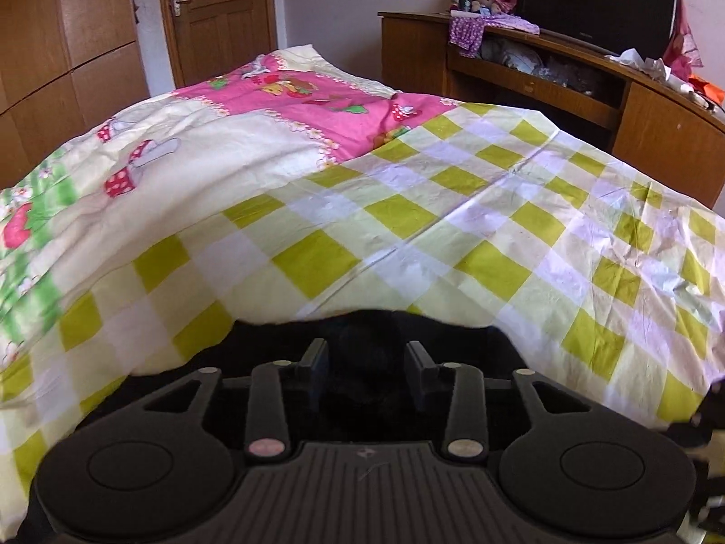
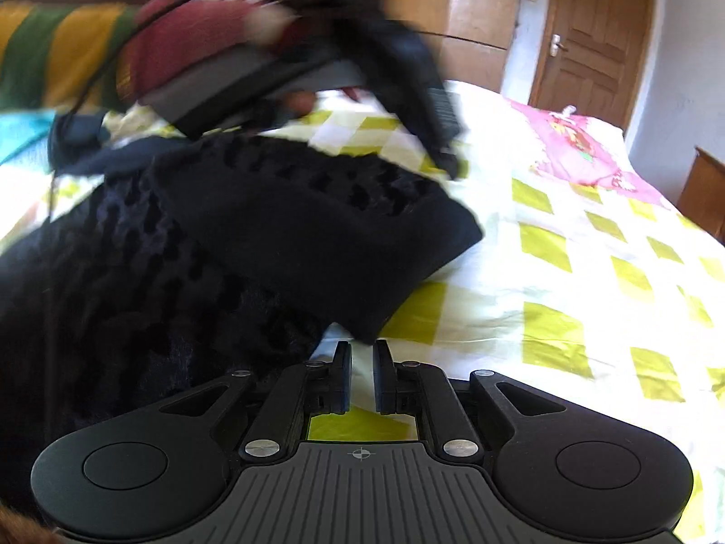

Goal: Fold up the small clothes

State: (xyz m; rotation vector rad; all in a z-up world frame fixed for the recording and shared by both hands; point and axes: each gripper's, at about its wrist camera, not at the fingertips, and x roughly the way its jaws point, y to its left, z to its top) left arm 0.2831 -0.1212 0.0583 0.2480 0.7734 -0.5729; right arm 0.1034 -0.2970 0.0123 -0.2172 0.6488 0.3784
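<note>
We judged the fold half done: the black knitted garment (image 2: pixel 281 245) lay doubled on the checked bed (image 2: pixel 566 272), left tool (image 1: pixel 367 362) parted above it, right tool (image 2: pixel 361 369) nearly closed, empty.

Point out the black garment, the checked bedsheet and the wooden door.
black garment (image 2: pixel 290 235): right wrist view, on its folded upper layer.
checked bedsheet (image 1: pixel 408 208): left wrist view, on a green square mid-bed.
wooden door (image 1: pixel 217 9): left wrist view, on its upper panel.

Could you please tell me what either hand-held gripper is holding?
Nothing: left hand-held gripper stands open over the black knitted garment; right hand-held gripper has an empty gap.
</note>
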